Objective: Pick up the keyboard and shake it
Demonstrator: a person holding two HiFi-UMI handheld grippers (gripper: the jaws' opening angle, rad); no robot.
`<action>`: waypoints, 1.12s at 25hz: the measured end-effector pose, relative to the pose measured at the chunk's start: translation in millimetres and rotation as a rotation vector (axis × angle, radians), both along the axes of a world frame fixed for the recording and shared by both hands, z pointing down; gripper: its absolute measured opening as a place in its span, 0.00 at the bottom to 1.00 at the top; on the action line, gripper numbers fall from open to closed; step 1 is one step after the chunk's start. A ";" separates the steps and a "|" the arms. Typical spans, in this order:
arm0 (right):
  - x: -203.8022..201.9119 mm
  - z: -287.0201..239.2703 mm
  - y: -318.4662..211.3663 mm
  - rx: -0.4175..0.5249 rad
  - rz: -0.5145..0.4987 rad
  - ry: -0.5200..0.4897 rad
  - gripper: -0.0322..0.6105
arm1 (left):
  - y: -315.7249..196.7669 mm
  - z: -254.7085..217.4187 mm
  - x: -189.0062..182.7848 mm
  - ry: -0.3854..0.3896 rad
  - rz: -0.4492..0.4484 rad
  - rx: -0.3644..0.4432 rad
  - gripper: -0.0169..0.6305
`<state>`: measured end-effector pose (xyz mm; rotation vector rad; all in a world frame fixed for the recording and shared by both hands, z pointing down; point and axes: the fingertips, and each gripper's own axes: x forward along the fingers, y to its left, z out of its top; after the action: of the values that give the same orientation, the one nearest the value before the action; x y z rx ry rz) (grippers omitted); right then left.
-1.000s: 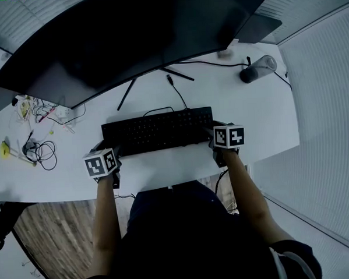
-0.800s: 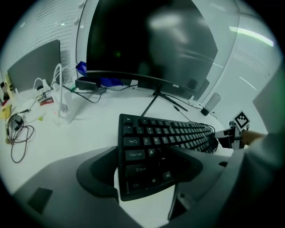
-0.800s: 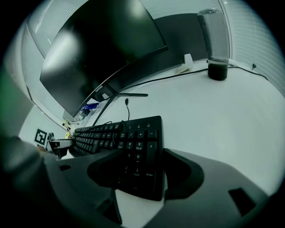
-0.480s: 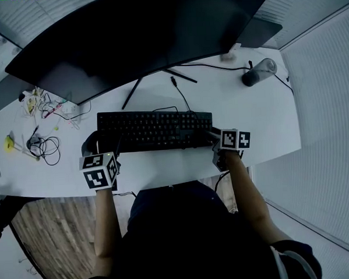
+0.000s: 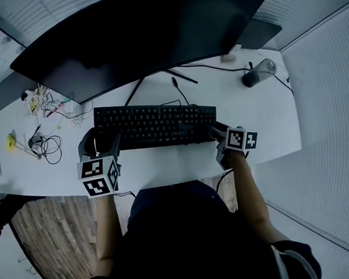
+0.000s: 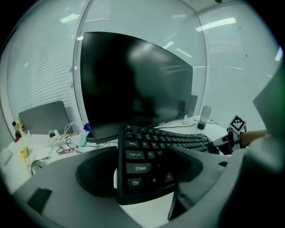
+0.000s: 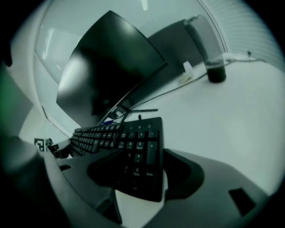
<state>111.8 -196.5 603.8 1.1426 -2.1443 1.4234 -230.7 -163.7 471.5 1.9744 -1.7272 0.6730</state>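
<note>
A black keyboard [image 5: 156,125] hangs level over the white desk [image 5: 261,120], in front of the monitor, with its cable running back from its far edge. My left gripper [image 5: 102,141] is shut on the keyboard's left end. In the left gripper view the Ctrl and Shift corner of the keyboard [image 6: 142,153] sits between the jaws of the left gripper [image 6: 144,176]. My right gripper [image 5: 217,132] is shut on the right end. In the right gripper view the number-pad end of the keyboard [image 7: 136,147] is pinched by the right gripper [image 7: 142,176].
A wide dark monitor [image 5: 140,33] on a thin-legged stand [image 5: 159,75] fills the back of the desk. A dark tumbler [image 5: 258,71] stands at the back right. Tangled cables and small items [image 5: 43,143] lie at the left. The desk's front edge is just below the grippers.
The keyboard, held at both ends throughout, has swung: its left end went away from me and leftward, and its right end came slightly nearer. The left gripper's marker cube dropped lower in view.
</note>
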 end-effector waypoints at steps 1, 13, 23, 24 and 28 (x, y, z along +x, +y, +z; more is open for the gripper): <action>2.8 -12.3 -7.9 0.046 -0.010 0.035 0.49 | 0.6 2.1 -1.2 0.037 -0.016 0.011 0.56; -11.0 -168.2 -51.6 0.637 -0.154 0.465 0.49 | 7.0 55.8 -12.9 0.557 -0.178 0.079 0.56; -35.4 -216.6 -39.6 0.836 -0.232 0.648 0.49 | 14.4 105.4 5.1 0.802 -0.205 0.017 0.56; -36.5 -219.0 -38.9 0.846 -0.237 0.659 0.49 | 15.0 108.2 7.1 0.818 -0.206 0.014 0.56; -38.2 -224.2 -37.6 0.853 -0.237 0.674 0.49 | 17.3 108.2 8.9 0.838 -0.208 0.008 0.56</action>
<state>73.6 -234.1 379.6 1.2938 -2.2429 -0.0724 -221.8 -146.4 579.7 1.6744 -1.3513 -0.2275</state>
